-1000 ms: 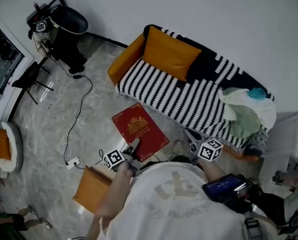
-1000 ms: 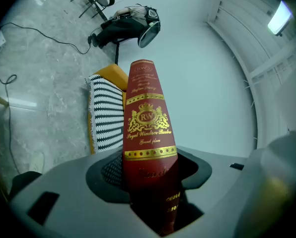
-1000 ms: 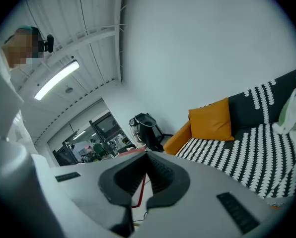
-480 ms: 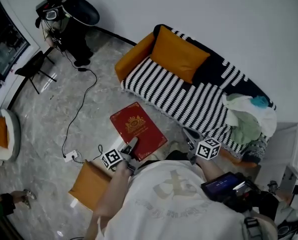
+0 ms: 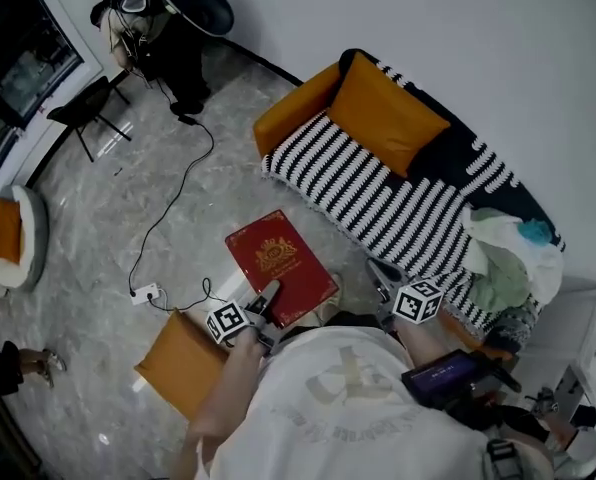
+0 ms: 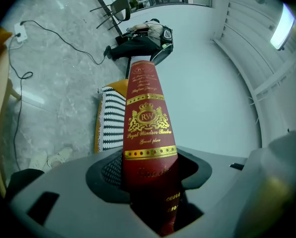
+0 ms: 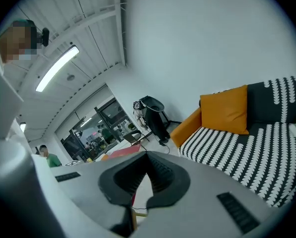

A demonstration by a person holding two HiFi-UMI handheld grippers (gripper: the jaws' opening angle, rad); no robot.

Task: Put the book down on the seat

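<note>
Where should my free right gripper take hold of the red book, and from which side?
Pinch the red book along its bare right edge, coming from the right: it is thin and roughly flat, and the left gripper clamps its near edge.

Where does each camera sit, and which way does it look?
Head view: on the person's head, looking down at the red book and sofa; shirt, left tongs, right tongs show.
Left gripper view: on the left tongs, looking along the clamped book toward the sofa.
Right gripper view: on the right tongs, facing the sofa's orange cushion.
All share the sofa.
</note>
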